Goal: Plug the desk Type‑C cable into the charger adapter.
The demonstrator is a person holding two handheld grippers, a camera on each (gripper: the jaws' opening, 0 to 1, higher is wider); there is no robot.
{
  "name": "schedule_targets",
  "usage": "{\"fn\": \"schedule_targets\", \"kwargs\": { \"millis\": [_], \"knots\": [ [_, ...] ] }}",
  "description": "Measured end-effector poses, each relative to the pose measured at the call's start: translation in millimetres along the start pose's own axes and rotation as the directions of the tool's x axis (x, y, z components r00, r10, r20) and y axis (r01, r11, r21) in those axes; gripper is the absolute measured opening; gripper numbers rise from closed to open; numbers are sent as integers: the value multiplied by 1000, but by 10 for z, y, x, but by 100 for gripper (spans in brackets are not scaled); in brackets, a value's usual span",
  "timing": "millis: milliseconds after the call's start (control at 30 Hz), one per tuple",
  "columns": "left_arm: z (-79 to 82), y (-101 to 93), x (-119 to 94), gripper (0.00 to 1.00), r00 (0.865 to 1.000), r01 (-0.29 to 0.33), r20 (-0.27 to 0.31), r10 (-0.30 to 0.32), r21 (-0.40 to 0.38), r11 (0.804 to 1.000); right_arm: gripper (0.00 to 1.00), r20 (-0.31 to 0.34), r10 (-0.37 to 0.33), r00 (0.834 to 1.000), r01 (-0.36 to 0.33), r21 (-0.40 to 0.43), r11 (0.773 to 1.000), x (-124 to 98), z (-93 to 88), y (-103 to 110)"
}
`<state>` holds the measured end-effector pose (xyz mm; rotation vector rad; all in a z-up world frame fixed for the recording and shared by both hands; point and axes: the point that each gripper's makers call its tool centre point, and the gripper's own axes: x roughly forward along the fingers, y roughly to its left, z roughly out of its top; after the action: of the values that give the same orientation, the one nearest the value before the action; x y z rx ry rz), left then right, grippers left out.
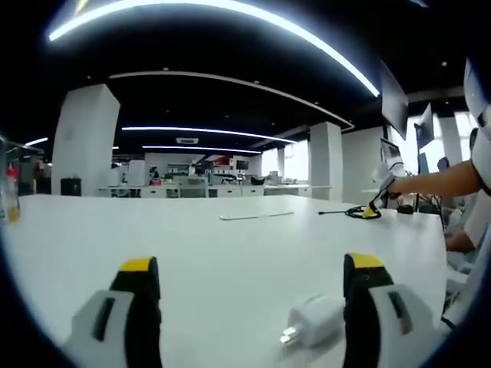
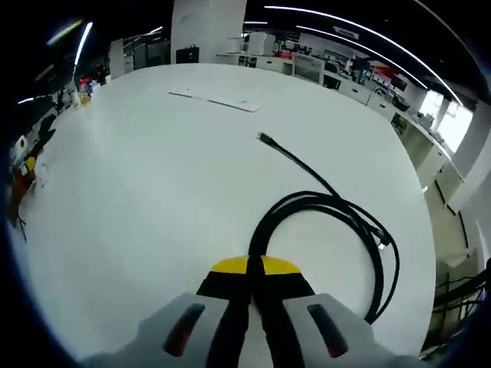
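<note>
A white charger adapter lies on the white table, its metal prongs toward the camera. It sits between the open jaws of my left gripper, close to the right-hand jaw and untouched. A black Type-C cable lies coiled in a loop on the table, and its free plug end points away. My right gripper is shut on the near part of that loop. In the left gripper view the right gripper is far off at the right with the cable.
A thin flat pale strip lies farther out on the table. A person's arm reaches in from the right. A small bottle stands near the far left edge. Office desks and white pillars stand behind.
</note>
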<state>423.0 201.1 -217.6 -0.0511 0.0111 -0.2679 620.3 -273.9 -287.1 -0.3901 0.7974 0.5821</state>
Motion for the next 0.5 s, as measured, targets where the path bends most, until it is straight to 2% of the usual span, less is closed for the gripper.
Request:
{"fn": "schedule_targets", "kwargs": {
  "millis": [267, 433, 500],
  "knots": [
    [-23, 11, -21, 100, 1000, -2, -9, 2, -10, 1000, 2, -7, 12, 1000, -12, -8, 1000, -21, -10, 43],
    [-59, 3, -19, 100, 1000, 1, -17, -2, -17, 1000, 2, 0, 27, 1000, -27, -21, 999, -48, 6, 184],
    [-59, 9, -24, 100, 1000, -1, -17, 0, -17, 1000, 2, 4, 32, 999, -31, -23, 999, -69, 4, 308]
  ]
}}
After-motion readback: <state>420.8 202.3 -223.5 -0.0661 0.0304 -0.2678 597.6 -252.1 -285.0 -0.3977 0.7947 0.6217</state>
